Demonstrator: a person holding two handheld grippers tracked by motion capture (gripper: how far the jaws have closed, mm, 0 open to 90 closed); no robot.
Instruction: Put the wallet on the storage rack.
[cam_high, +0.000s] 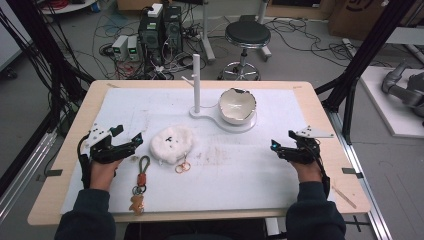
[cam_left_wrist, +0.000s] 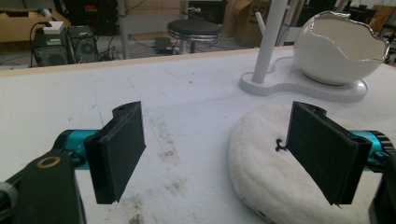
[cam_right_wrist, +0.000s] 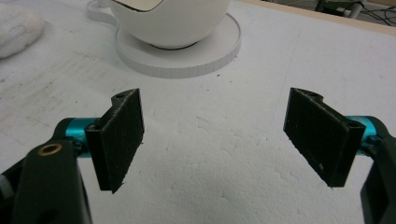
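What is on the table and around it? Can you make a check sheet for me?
Surface: white mat on a wooden table, with brown smudges near the middle.
Job's things: fluffy white pouch with a ring; keychain lying in front of the left tool.
Clutter: white stand with an egg-shaped bowl on its base.
Grippers: left tool open and empty beside the pouch; right tool open and empty over bare mat.
Cables: a cable runs along each wrist; tangled wires on the floor.
Surroundings: computer boxes, black stool, cardboard boxes.
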